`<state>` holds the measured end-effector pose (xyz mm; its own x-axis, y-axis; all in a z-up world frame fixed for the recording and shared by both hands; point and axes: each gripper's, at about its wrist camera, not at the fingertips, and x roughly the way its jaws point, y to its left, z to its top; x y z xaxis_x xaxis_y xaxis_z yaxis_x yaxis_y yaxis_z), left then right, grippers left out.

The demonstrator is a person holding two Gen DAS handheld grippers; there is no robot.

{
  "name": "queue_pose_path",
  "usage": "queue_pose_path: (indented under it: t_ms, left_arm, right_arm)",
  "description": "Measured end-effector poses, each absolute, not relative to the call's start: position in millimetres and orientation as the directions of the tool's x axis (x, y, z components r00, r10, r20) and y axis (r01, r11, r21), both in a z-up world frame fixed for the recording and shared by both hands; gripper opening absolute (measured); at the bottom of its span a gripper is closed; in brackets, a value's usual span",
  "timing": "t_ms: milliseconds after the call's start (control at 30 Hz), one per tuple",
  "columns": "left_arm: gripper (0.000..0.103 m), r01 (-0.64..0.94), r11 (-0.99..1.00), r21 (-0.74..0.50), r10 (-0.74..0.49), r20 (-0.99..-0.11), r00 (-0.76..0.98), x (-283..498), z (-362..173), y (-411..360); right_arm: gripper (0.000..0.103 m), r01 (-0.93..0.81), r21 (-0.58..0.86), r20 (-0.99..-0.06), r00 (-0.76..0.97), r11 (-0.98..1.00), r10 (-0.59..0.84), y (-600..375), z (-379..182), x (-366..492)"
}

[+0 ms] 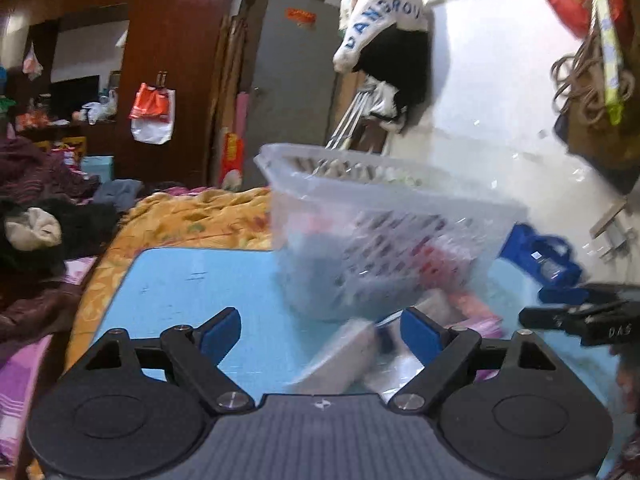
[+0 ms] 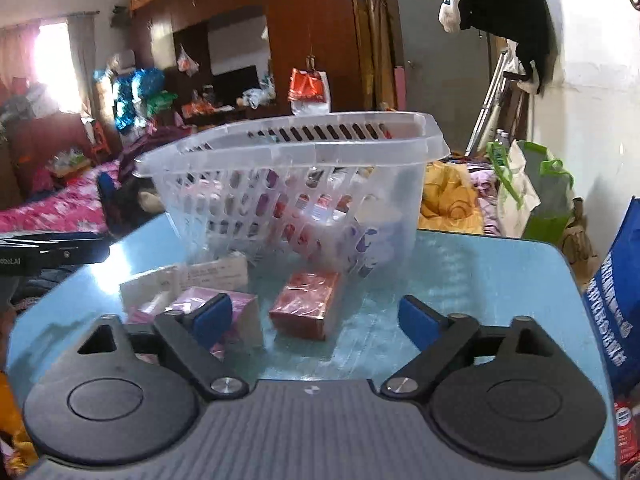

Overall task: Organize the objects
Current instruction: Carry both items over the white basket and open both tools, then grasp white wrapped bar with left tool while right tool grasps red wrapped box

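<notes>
A clear slotted plastic basket (image 1: 380, 232) (image 2: 300, 184) stands on the blue table (image 1: 180, 280) (image 2: 480, 272) with packets inside. In front of it lie a red box (image 2: 306, 308), a pink box (image 2: 240, 304) and white cartons (image 2: 216, 276). My right gripper (image 2: 314, 320) is open, and the red box sits between its fingers, clear of both pads. My left gripper (image 1: 320, 332) is open over a blurred white box (image 1: 340, 356) that lies nearer its right pad. Each gripper shows in the other's view: right gripper (image 1: 580, 316), left gripper (image 2: 52, 248).
A blue bag (image 2: 612, 300) (image 1: 536, 256) stands at the table's right edge. A bed with orange and pink covers (image 1: 192, 216) lies behind the table. Clothes hang on the white wall (image 1: 384, 48). Green and white bags (image 2: 528, 192) sit beyond the far right corner.
</notes>
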<state>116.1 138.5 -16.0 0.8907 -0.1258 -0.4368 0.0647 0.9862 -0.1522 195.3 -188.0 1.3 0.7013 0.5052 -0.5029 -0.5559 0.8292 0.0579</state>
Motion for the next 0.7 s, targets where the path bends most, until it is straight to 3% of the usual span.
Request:
queue_pose_path:
  t_ms: [133, 300, 467, 567, 700]
  left_arm:
    - [0.087, 0.074, 0.985, -0.154, -0.139, -0.472, 0.870, 120.8, -24.3, 141.6]
    - [0.087, 0.062, 0.986, -0.152, -0.129, -0.489, 0.863, 127.0, -28.5, 139.8]
    - [0.087, 0.058, 0.992, -0.112, -0.108, -0.517, 0.849, 129.6, -33.7, 133.6]
    - [0.086, 0.048, 0.995, -0.085, -0.086, -0.536, 0.840, 134.8, -35.9, 128.6]
    - [0.081, 0.057, 0.998, -0.039, -0.069, -0.574, 0.816, 146.7, -36.8, 116.1]
  right_arm:
    - [0.070, -0.546, 0.088, -0.558, 0.666, 0.833, 0.495, -177.3, -10.1, 213.7]
    - [0.070, -0.545, 0.128, -0.585, 0.633, 0.829, 0.507, -165.0, -22.1, 230.1]
    - [0.069, -0.538, 0.045, -0.602, 0.657, 0.842, 0.453, -156.7, -27.4, 221.8]
    - [0.049, -0.546, 0.009, -0.591, 0.673, 0.838, 0.445, -162.6, -24.9, 209.1]
    - [0.048, -0.539, -0.048, -0.581, 0.700, 0.841, 0.415, -169.0, -23.7, 197.7]
